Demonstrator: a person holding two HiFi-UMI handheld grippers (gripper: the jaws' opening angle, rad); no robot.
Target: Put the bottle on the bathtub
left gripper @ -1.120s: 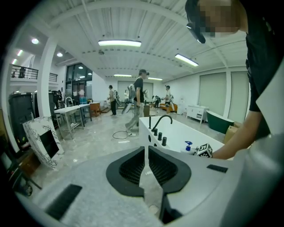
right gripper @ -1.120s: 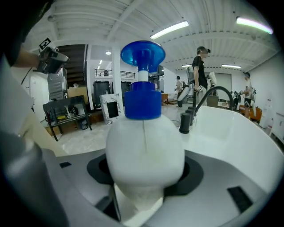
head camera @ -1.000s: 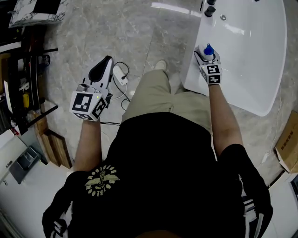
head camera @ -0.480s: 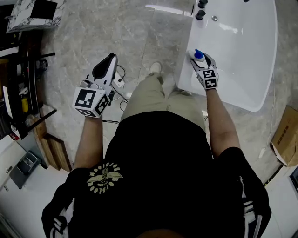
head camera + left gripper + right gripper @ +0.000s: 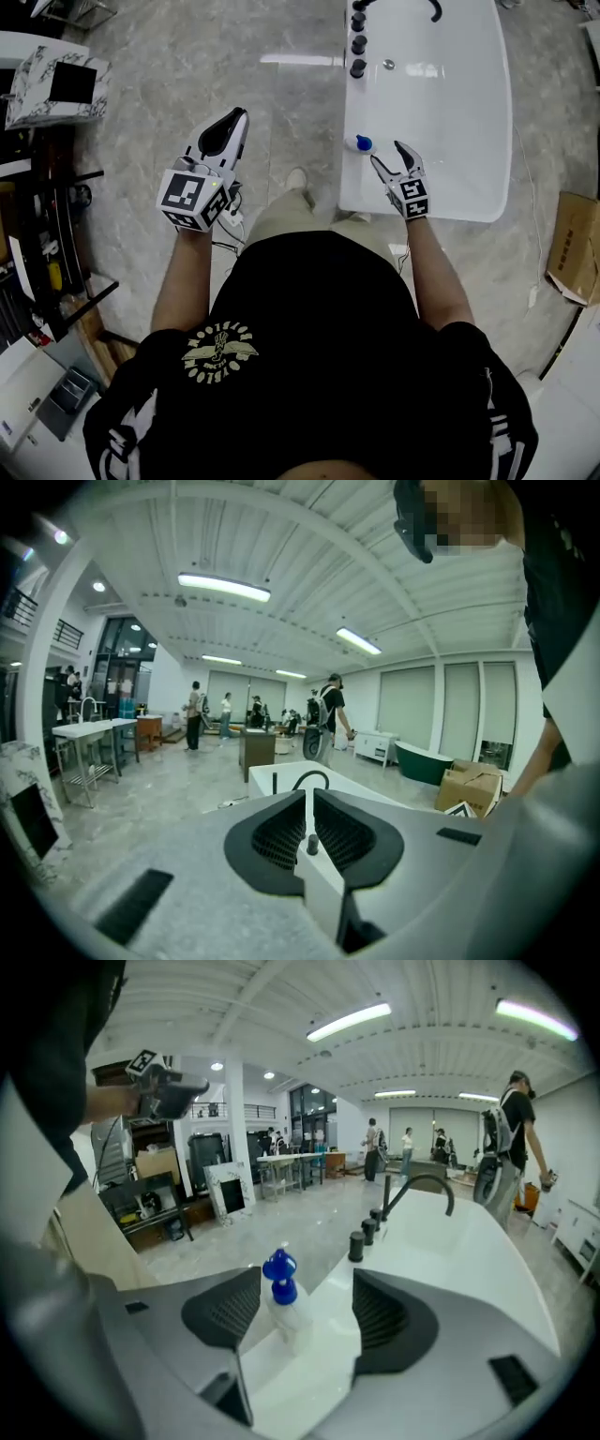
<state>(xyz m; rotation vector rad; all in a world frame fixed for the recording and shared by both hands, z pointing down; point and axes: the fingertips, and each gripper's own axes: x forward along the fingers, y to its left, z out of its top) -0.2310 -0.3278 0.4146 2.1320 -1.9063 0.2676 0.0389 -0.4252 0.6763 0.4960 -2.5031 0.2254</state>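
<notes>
A small clear bottle [image 5: 362,143] with a blue pump top stands upright on the near left rim of the white bathtub [image 5: 450,112]. My right gripper [image 5: 390,156] is open just behind the bottle and holds nothing. In the right gripper view the bottle [image 5: 281,1305] stands between and a little beyond the spread fingers [image 5: 225,1312], touching neither. My left gripper [image 5: 232,120] hangs over the floor left of the tub. In the left gripper view the left gripper [image 5: 309,808] is shut and empty, pointing toward the tub.
Several black knobs [image 5: 358,45] and a black spout [image 5: 427,7] sit at the tub's far end. A cardboard box [image 5: 572,248] lies to the right, and dark shelving [image 5: 56,216] stands at the left. A cable and white adapter [image 5: 230,220] lie on the floor. People stand far off.
My right gripper opened, let go of the bottle and drew back a little. The bottle now stands free on the tub rim. The left gripper rose slightly.
</notes>
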